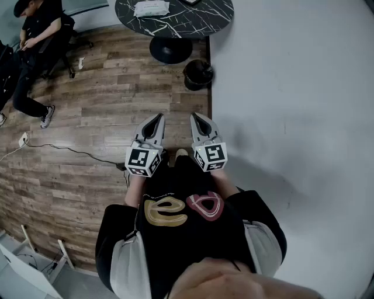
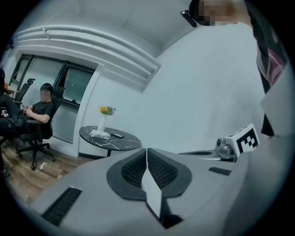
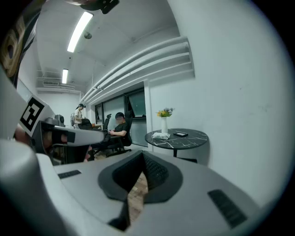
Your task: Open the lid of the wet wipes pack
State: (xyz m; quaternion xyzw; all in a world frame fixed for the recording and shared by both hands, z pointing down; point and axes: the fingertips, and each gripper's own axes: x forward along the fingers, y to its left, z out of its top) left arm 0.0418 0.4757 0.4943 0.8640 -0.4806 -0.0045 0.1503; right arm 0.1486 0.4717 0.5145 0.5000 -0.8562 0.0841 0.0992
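The wet wipes pack (image 1: pixel 151 7) is a white packet lying on a round black marble table (image 1: pixel 193 20) at the far end of the room. It shows small in the left gripper view (image 2: pixel 99 134) and in the right gripper view (image 3: pixel 161 135). Both grippers are held side by side close to the person's torso, far from the table. My left gripper (image 1: pixel 156 118) (image 2: pixel 147 152) is shut with its tips together and nothing between them. My right gripper (image 1: pixel 196 118) (image 3: pixel 142 156) is shut and empty too.
A vase of flowers (image 3: pixel 164 120) and a dark flat device (image 3: pixel 180 134) share the table. A black bin (image 1: pixel 198 75) stands by the table's pedestal. A white wall (image 1: pixel 292 87) runs along the right. A person sits on an office chair (image 1: pixel 35 35) at the far left. A cable (image 1: pixel 64 149) crosses the wooden floor.
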